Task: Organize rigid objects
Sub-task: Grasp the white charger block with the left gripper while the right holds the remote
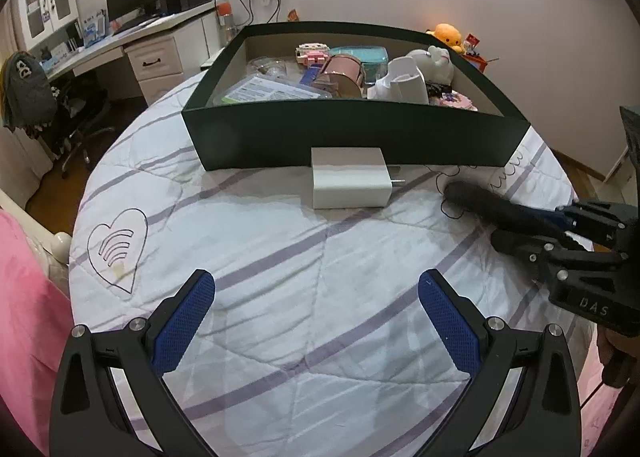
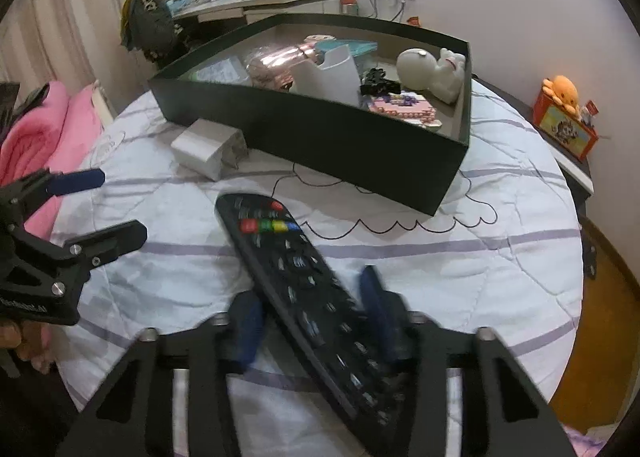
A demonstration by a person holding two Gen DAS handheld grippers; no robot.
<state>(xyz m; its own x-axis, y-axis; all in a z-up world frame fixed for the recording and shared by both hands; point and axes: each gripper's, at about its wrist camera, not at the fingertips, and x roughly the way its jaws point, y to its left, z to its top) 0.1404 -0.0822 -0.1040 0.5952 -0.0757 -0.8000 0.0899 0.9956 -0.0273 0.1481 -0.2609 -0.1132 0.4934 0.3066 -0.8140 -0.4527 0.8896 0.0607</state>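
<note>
left hand-held gripper [image 1: 316, 321] agape, right [image 2: 312, 321] clamped (blurred)

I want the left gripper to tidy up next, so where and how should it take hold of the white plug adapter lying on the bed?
Grip the white plug adapter across its two flat side faces, coming down from above on the near side. The open left gripper already faces it; its prongs point right and the dark green box blocks the far side.

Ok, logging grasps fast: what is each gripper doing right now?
Left gripper: open, empty, over the quilt.
Right gripper: closed on the black remote.
</note>
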